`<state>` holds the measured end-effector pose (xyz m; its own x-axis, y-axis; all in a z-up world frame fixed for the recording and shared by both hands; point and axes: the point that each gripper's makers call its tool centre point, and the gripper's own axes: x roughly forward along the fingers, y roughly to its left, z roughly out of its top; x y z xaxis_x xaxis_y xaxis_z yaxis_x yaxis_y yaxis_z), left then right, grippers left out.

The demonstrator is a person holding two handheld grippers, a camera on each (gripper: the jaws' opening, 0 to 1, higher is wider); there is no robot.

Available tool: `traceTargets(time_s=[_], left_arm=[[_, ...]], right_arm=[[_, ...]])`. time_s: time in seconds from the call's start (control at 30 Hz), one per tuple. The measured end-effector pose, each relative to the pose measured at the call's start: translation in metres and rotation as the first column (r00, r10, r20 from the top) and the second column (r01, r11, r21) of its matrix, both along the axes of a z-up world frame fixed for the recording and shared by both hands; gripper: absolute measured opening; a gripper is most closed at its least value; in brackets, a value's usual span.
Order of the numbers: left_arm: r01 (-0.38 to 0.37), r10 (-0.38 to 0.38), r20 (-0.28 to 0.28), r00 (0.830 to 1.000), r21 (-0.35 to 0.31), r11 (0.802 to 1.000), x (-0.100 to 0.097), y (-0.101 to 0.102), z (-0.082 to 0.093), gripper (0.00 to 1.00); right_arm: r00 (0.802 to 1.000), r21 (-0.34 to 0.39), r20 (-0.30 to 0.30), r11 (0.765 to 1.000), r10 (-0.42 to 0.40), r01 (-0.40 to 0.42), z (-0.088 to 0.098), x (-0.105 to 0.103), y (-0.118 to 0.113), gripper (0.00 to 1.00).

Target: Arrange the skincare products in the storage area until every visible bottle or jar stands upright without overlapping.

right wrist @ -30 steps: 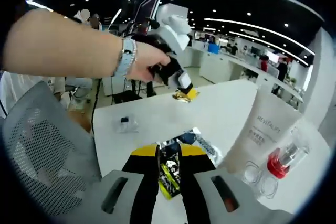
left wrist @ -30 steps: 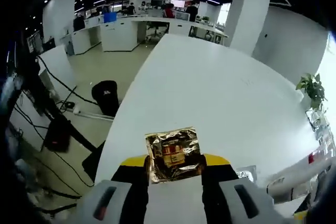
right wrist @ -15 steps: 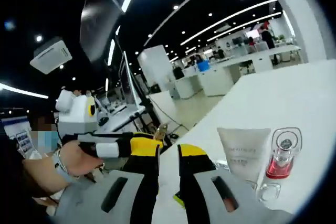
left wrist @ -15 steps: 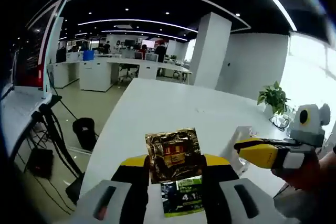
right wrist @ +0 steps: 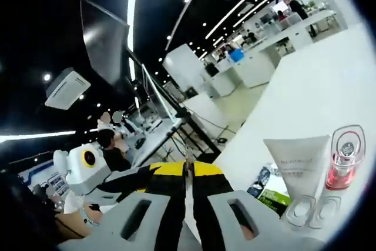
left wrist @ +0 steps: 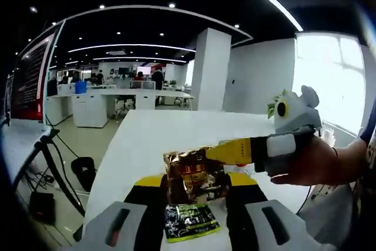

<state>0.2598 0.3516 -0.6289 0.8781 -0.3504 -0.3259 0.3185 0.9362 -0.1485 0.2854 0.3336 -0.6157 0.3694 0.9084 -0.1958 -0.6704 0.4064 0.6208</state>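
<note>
My left gripper [left wrist: 195, 180] is shut on a crinkled gold sachet [left wrist: 188, 166], held upright above the white table [left wrist: 158, 133]. My right gripper [left wrist: 234, 151] comes in from the right in a person's hand [left wrist: 308, 160] and pinches the sachet's upper right edge. In the right gripper view the right gripper [right wrist: 188, 176] has its jaws together on the gold sachet [right wrist: 187, 158], seen edge-on. A white tube [right wrist: 299, 163] stands on its cap beside a red bottle in a clear case [right wrist: 343, 158]. A green and black sachet [left wrist: 188, 227] lies flat below my left gripper.
More flat sachets [right wrist: 267, 183] lie at the foot of the white tube. The left gripper's body [right wrist: 88, 166] sits close on the left in the right gripper view. Office desks [left wrist: 106, 95], a pillar [left wrist: 208, 69] and floor cables [left wrist: 56, 163] lie beyond the table's edge.
Both views have swung with the hands. The right gripper's jaws, apart half a second ago, have closed on the gold sachet's edge. The left gripper keeps holding the same sachet.
</note>
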Motion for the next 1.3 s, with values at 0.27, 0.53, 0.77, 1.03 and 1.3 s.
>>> traceTargets(time_s=[0.27,0.53,0.77,1.03,1.3], left_arm=[[0.049,-0.053,-0.039,0.998,-0.094,0.994,-0.01,0.005,-0.005,0.37],[0.105,-0.154,-0.144,0.978,-0.301,0.948,-0.02,0.004,-0.013,0.2],[0.015,-0.073,-0.229,0.971,-0.244,0.97,-0.018,0.019,-0.025,0.01],[-0.132,0.094,-0.305,0.948,-0.107,0.985,0.006,0.056,-0.031,0.01],[-0.25,0.229,-0.376,0.898,-0.005,0.968,0.05,0.089,-0.043,0.01]], right_arm=[[0.997,0.009,0.07,1.0,-0.014,0.014,0.001,-0.003,-0.011,0.0],[0.998,0.082,0.053,0.996,0.032,-0.036,0.007,-0.019,-0.008,0.0],[0.994,-0.009,0.105,1.0,-0.008,0.009,-0.009,-0.017,0.003,0.0],[0.965,-0.221,0.26,0.97,-0.037,0.097,-0.025,0.011,0.032,0.0],[0.923,-0.423,0.385,0.887,-0.007,0.184,-0.057,0.05,0.069,0.01]])
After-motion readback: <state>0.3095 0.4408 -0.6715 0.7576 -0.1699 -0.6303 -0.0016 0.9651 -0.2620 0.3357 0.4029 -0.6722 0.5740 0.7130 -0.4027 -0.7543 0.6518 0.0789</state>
